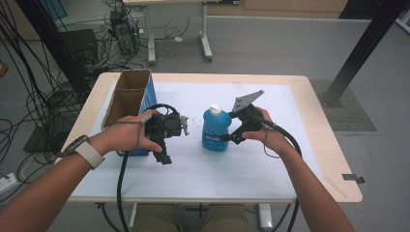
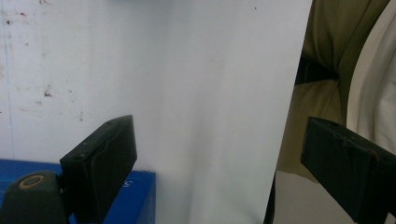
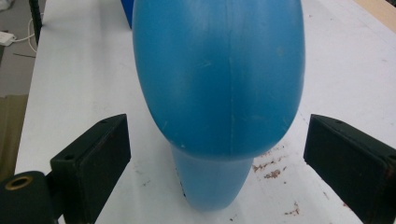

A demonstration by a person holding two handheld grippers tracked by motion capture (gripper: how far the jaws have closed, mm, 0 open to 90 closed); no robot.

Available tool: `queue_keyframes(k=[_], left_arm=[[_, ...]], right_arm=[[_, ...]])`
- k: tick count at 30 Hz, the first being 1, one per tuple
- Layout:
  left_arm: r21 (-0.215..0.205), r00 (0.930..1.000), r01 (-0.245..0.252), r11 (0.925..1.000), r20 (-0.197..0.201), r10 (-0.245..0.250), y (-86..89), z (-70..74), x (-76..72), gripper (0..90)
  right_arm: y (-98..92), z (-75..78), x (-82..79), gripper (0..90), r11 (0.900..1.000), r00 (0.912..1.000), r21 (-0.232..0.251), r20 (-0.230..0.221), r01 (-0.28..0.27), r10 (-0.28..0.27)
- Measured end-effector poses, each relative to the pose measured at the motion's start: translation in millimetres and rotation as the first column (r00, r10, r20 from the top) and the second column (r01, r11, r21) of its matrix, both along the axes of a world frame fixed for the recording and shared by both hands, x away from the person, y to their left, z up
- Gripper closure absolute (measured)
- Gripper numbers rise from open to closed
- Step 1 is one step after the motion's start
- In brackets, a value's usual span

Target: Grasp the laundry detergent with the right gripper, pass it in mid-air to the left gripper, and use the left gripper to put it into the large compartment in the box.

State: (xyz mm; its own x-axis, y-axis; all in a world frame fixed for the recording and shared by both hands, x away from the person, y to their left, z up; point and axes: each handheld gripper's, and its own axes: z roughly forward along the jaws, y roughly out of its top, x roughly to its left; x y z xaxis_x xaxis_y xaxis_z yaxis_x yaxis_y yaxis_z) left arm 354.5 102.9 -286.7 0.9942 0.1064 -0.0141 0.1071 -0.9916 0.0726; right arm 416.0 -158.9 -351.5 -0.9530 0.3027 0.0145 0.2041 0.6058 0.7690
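My right gripper (image 1: 231, 136) has its fingers (image 3: 91, 156) spread wide, one on each side of the bottle (image 1: 215, 129), not yet touching; next I judge I must close squarely on its belly. My left gripper (image 1: 164, 140) hangs open over bare counter (image 1: 270, 159). The bottle stands upright mid-counter; a box (image 1: 126, 104) sits far left. Beyond: cables, desk legs, grey floor.

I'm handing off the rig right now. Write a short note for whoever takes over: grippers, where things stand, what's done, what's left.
Right gripper: open, jaws either side of the blue bottle, not closed on it.
Left gripper: open, holding nothing, over the white table top beside the cardboard box.
Bottle stands upright mid-table, white cap on; box is open at the top.
Done: right gripper lined up on the bottle.
Left: probably close, lift, and place the bottle, possibly into the box.
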Motion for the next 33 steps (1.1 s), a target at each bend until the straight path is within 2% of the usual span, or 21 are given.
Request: queue_keyframes(k=[13, 23, 33], left_arm=[[0.000, 1.0000, -0.001, 1.0000, 0.000, 0.001, 0.2, 0.1, 0.0, 11.1], [0.000, 1.0000, -0.003, 1.0000, -0.002, 0.003, 0.7, -0.4, 0.5, 11.1], [-0.002, 1.0000, -0.005, 1.0000, -0.003, 0.005, 1.3, -0.7, 0.5, 11.1]], right_arm=[[3.4, -2.5, 0.4, 7.2, 1.000, 1.0000, -0.011, 0.007, 0.003, -0.003], [6.1, -7.8, 1.7, 7.7, 1.000, 0.9999, 0.001, 0.004, 0.009, -0.009], [10.5, -12.4, 2.7, 9.4, 1.000, 0.9997, 0.007, 0.021, 0.014, -0.014]])
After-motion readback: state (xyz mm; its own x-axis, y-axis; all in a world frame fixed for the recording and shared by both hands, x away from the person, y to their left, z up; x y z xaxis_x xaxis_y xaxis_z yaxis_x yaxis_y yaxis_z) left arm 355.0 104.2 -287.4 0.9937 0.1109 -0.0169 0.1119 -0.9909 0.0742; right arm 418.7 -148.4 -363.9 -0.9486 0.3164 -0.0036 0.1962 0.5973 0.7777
